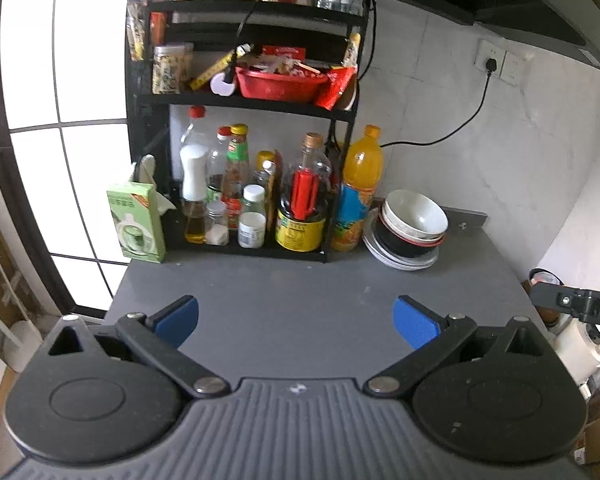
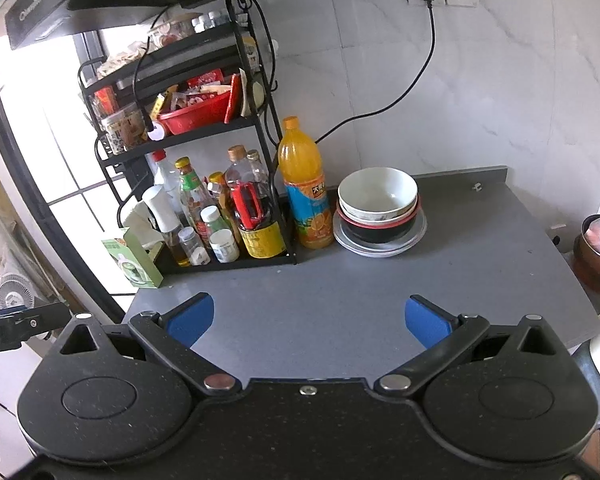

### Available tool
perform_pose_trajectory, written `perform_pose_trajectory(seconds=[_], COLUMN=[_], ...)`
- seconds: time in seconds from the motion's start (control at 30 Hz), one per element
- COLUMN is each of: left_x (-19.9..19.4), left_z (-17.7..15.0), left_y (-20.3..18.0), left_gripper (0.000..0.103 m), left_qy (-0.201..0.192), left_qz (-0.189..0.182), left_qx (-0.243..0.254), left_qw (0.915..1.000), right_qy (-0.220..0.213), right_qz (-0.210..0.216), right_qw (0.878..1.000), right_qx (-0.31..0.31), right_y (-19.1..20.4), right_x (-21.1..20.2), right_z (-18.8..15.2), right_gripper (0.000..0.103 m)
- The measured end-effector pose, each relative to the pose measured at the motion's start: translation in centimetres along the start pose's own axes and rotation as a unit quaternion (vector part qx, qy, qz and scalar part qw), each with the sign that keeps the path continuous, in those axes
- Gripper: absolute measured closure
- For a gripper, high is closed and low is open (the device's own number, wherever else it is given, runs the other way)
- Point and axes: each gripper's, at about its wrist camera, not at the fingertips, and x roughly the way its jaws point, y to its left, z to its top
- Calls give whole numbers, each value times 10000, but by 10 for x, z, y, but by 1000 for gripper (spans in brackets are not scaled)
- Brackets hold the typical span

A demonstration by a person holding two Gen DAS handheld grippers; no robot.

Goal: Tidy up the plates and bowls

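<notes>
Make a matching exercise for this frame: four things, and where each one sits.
Things:
1. white bowl
2. juice bottle
3. red basket
4. tissue box

Places:
A. middle rack shelf
B. top of the dish stack
C. counter, left of the rack
D. between rack and dishes

Pairs: 1-B, 2-D, 3-A, 4-C

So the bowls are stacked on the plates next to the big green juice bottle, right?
Not quite: the juice bottle is orange, not green. The right wrist view shows the bowls stacked on the plates right beside it.
</notes>
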Motion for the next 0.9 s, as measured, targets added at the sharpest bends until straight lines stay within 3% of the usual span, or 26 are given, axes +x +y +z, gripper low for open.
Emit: perform_pose_trajectory(seconds=[0.43,0.63,0.9], left_x=[-22,-33,-44], left_z=[-11,-20,-38], left_y=[11,3,-21], left_gripper=[0,0,0], left_qy=[-97,-79,35], left_qz=[508,512,462], left_qx=[150,111,75], left_qw=[9985,9986,9989], right_qy=[234,243,307], right_qz=[80,-108,-405], right_qw=[9991,9995,9980], right_qx=[-341,-147,-366], right_y=[11,2,4], right_x=[-15,-28,-36], right_z=[-18,-20,-39], right_gripper=[0,0,0])
